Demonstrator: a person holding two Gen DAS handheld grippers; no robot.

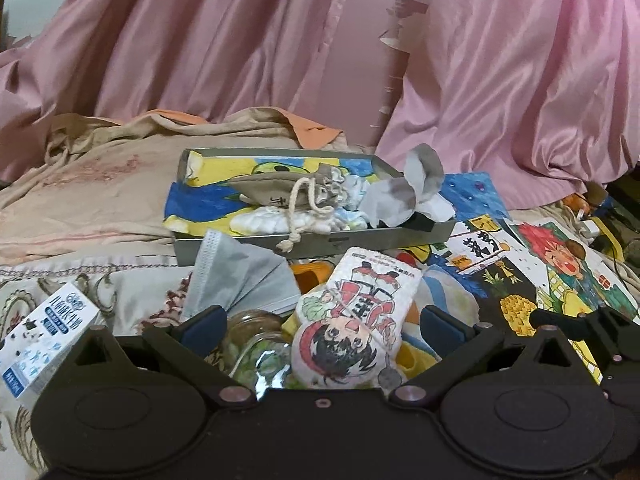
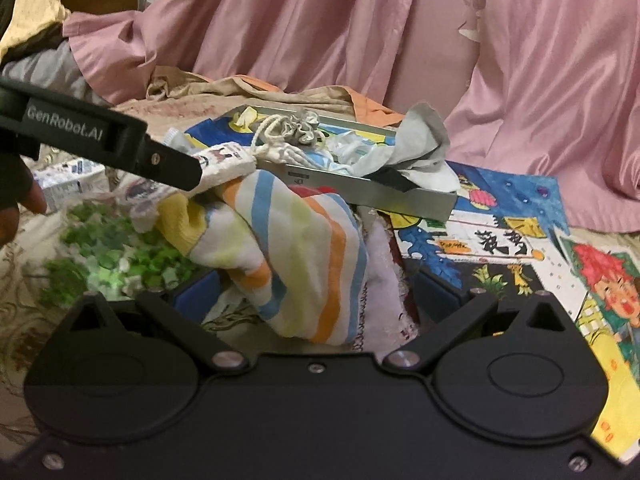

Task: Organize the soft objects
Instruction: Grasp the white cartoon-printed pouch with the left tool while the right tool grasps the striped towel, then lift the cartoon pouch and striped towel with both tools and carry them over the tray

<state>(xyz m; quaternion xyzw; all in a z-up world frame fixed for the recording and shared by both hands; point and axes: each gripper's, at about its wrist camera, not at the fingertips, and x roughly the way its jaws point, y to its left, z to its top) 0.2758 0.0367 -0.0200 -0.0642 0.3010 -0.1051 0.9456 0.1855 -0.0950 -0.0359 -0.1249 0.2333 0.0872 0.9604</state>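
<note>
Bedding in beige, patterned fabric (image 1: 100,200) carries the whole clutter, with pink satin curtains (image 1: 240,40) hanging behind. On it sits a shallow grey metal tray (image 1: 360,236), lined with a bright crayon drawing and already holding a beige drawstring pouch (image 1: 276,190), white socks and a crumpled grey cloth (image 1: 420,176).

Judging by this, the sorting is partway through, and more soft things wait to go into the tray. Just in front of it lies a rumpled sock with pastel stripes (image 2: 304,248), between the spread fingers of the right gripper (image 2: 312,292), which grips nothing. The left gripper (image 2: 196,176) reaches in from the side; its fingers appear open in its own view, though from the right one its tip touches a white cartoon-printed cloth (image 1: 352,320), so I cannot tell if it is pinched.

Next, the right fingers would need to close on the striped sock and lift it over the tray's near wall. A stack of grey face masks (image 1: 244,276), a clear glass jar (image 1: 256,340) and loose drawings (image 2: 500,248) crowd the approach.
</note>
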